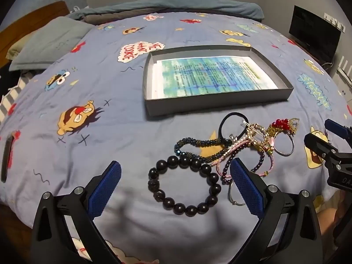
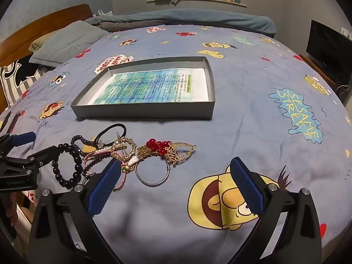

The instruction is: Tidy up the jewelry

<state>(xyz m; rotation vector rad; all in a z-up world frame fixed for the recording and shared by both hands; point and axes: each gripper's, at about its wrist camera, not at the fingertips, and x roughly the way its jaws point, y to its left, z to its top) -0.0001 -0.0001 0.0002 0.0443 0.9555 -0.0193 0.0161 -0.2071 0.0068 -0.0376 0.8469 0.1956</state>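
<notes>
A tangle of jewelry lies on the cartoon-print bedspread in front of a shallow grey box (image 1: 217,103) lined with a printed sheet. My left gripper (image 1: 176,162) hangs open over a black bead bracelet (image 1: 213,177), one finger on each side and not touching it. Behind the bracelet are a dark blue beaded bracelet (image 1: 198,143), a black hair tie (image 1: 222,125), pink cords and a red bead ornament (image 1: 280,124). My right gripper (image 2: 176,162) is open and empty just in front of the red bead ornament (image 2: 158,146) and a silver bangle (image 2: 151,183). The grey box (image 2: 143,111) stands beyond.
A grey pillow (image 1: 50,41) and a wooden headboard (image 2: 44,24) are at the far left. A folded blanket (image 1: 176,6) lies across the bed's far end. A dark screen (image 1: 314,33) stands off the bed at the right. Each gripper shows at the edge of the other's view.
</notes>
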